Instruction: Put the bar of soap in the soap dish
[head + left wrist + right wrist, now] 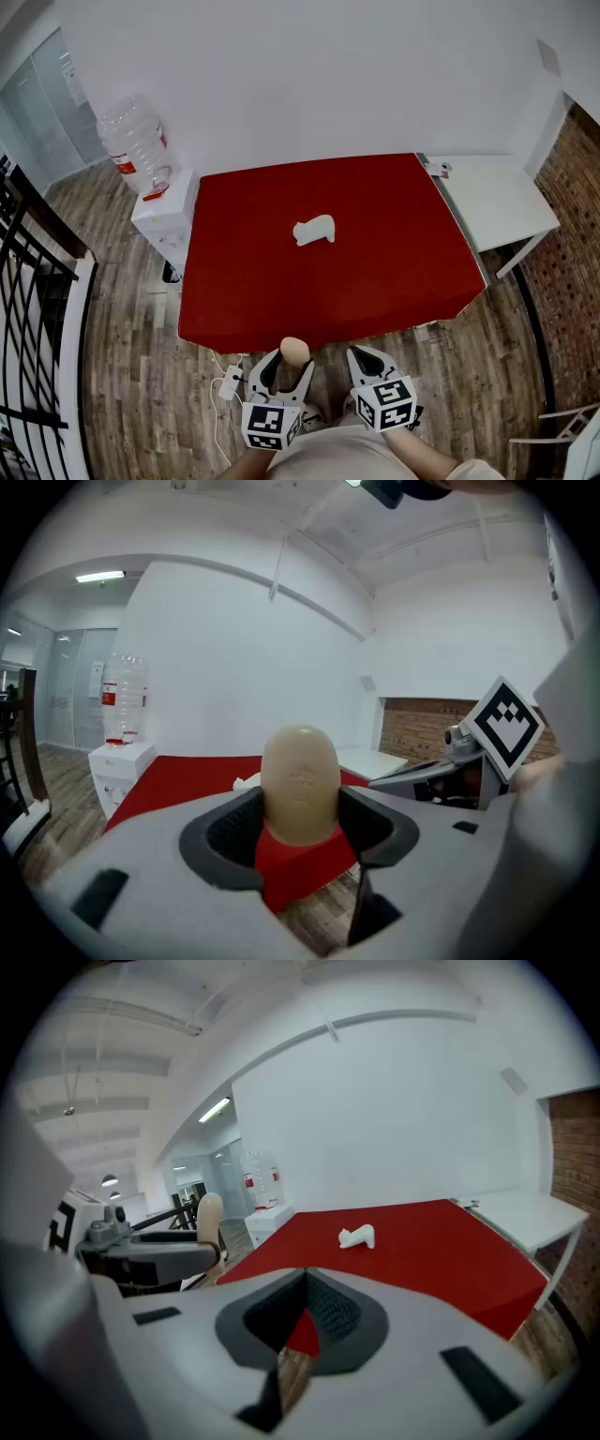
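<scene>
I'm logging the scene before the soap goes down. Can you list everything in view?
table: one, red-covered, centre of the room
soap dish: one, white, middle of the table
bar of soap: one, beige, upright between the left tool's jaws
water dispenser: one, white with a clear bottle, left of the table
side table: one, white, right of the table
railing: one, black, far left
left tool: one, white and grey, shut on the soap
right tool: one, white and grey, jaws together, empty

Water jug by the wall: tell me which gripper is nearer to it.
Left. The left gripper, shut on the bar of soap, is off the near edge of the table, toward the water jug; the right gripper, shut and empty, is beside it, farther away.
</scene>
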Available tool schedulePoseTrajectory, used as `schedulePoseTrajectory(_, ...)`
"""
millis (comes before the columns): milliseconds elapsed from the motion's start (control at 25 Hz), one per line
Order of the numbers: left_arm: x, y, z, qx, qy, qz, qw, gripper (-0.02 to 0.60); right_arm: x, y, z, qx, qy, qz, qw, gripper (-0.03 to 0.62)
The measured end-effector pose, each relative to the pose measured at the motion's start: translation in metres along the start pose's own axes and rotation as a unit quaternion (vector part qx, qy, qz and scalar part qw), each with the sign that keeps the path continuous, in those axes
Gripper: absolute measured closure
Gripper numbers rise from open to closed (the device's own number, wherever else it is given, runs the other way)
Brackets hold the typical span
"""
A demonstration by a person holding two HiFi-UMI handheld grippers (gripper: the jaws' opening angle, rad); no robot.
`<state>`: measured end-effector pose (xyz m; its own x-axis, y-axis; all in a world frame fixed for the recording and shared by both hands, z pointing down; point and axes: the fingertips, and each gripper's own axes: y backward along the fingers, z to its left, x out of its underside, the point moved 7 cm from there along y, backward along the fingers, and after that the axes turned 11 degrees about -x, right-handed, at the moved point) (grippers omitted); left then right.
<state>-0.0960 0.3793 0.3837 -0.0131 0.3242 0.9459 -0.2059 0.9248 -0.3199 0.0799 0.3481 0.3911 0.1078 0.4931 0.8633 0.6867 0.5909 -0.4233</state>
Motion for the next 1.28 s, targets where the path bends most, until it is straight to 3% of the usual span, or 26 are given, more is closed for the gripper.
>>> schedulePoseTrajectory(400,-0.003,-0.027,0.036,0.007,0.005,0.004,1.0,0.324,-0.012,-0.034,-0.01,0.022,-0.012,-0.01,1.0,0.589)
schedulePoseTrajectory(640,-0.018,-0.086,0.049,-0.004,0.008,-0.003,1.0,0.324,-0.034,-0.081,-0.052,0.008,-0.013,-0.006,1.0,0.589)
schedulePoseTrajectory(1000,-0.059,-0.199,0.062,-0.035,0.014,-0.006,0.9993,0.324,-0.098,-0.144,-0.142,-0.026,0.016,0.006,1.0,0.589)
schedulePoseTrajectory(1280,-0.081,-0.244,0.062,-0.046,0.028,-0.007,0.9985,0.324,-0.133,-0.175,-0.173,-0.046,0.023,0.007,0.999,0.589)
